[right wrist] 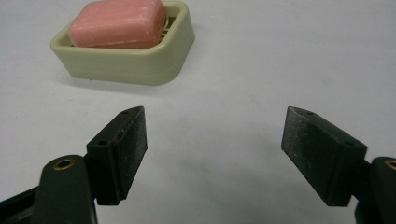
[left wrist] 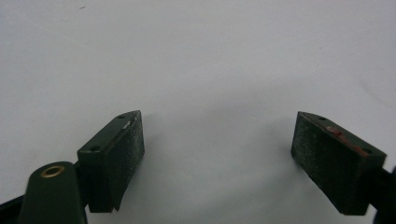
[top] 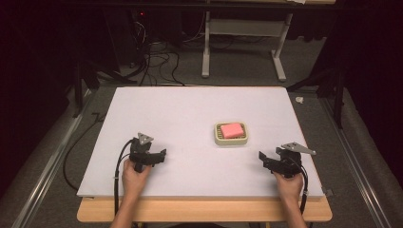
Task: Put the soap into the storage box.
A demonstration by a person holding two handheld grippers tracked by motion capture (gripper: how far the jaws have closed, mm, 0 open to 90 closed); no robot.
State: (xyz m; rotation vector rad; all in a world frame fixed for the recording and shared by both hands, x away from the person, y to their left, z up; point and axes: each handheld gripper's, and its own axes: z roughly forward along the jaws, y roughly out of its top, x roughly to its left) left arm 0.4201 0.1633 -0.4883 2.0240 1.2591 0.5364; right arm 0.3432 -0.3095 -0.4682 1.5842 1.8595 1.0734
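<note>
both tools idle w/ jaws wide & empty, left tool [top: 151, 156] over bare bench [top: 190, 109], right tool [top: 274, 162] nearer the pink soap [top: 232, 129] in its cream dish [top: 231, 140] mid-bench, so prob. reach w/ right, straddling the soap squarely; right gripper view shows dish slats, high view shows spacing.

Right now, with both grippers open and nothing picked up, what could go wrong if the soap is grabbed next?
1. The pink soap lies loose in the cream dish; a pinch might lift or drag the dish.
2. The right gripper is aimed beside the dish, so closing now would probably miss.
</note>
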